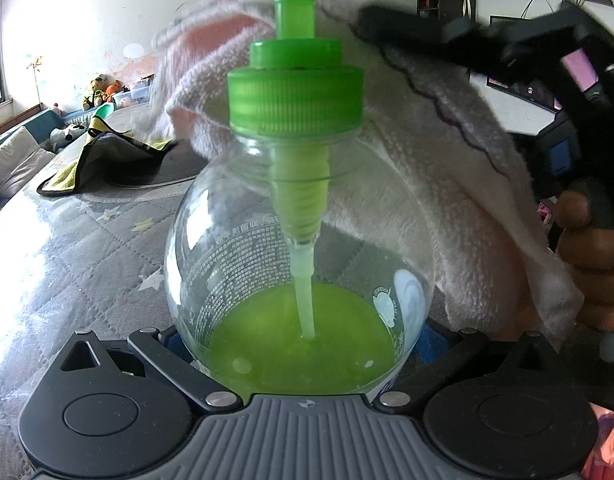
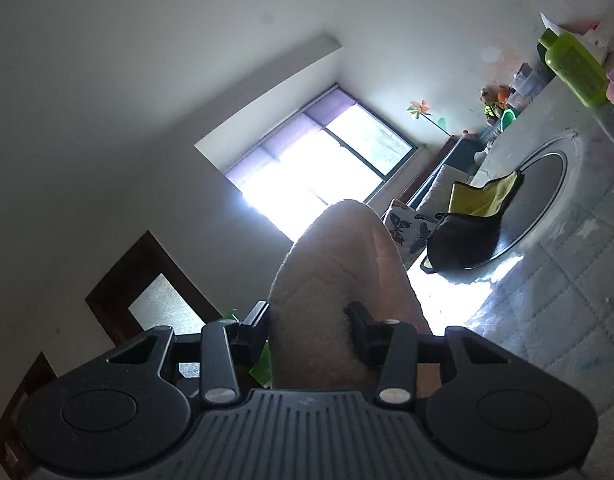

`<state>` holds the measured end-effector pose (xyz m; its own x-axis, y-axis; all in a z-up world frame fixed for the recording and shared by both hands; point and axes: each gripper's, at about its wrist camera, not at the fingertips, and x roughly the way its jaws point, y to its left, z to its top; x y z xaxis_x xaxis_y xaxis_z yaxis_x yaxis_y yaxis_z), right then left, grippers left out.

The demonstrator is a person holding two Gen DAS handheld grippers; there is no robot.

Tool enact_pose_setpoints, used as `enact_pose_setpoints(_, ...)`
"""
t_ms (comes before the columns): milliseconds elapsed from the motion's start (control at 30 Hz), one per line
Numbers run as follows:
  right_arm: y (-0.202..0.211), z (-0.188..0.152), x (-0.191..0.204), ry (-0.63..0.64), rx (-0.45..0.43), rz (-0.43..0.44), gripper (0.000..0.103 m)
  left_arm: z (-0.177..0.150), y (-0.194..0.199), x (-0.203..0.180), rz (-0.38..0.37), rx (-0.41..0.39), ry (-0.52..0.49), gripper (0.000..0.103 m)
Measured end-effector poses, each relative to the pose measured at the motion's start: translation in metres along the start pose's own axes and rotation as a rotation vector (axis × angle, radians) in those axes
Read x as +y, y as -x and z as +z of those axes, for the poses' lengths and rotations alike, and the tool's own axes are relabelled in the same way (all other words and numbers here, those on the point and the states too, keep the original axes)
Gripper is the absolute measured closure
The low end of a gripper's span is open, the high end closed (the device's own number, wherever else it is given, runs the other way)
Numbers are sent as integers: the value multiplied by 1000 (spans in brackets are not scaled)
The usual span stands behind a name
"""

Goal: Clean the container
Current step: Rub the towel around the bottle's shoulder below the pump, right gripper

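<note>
quilted table (image 1: 87,248); left gripper (image 1: 303,344) grasping soap bottle (image 1: 299,272), right gripper (image 2: 311,320) clenched on towel (image 2: 339,264).

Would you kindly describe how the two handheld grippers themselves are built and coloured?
Both look alike: the left gripper and right gripper each have a grey ribbed centre plate, two round black housings beside it, and black linkage bars with silver rivets leading to black fingers. Blue pads show on the left one. No sleeves or cables are visible.
</note>
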<state>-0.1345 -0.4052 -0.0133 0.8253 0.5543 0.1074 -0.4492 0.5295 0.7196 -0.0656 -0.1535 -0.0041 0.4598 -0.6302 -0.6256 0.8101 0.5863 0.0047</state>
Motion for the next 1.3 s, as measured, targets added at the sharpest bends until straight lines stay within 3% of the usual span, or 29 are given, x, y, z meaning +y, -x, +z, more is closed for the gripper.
enact_pose_setpoints(267, -14, -3, -16, -33, 87, -202, 58, 0, 0, 0, 0, 0, 0, 0)
enact_pose_setpoints(500, -19, -5, -28, -78, 124, -319, 57, 0, -1, 0, 0, 0, 0, 0)
enact_pose_setpoints(700, -15, -5, -32, -110, 118, -357, 57, 1, -2, 1, 0, 0, 0, 0)
enact_pose_setpoints(867, -15, -5, -27, -101, 129, -317, 60, 1, -2, 1, 0, 0, 0, 0)
enact_pose_setpoints(1000, -10, -5, -15, -72, 102, -231, 61, 0, -2, 1, 0, 0, 0, 0)
enact_pose_setpoints(1167, 4, -1, -2, -52, 12, -54, 61, 1, -4, 3, -1, 0, 0, 0)
enact_pose_setpoints(1300, 2, 0, 2, -29, 12, -25, 61, 1, -4, 4, -1, 0, 0, 0)
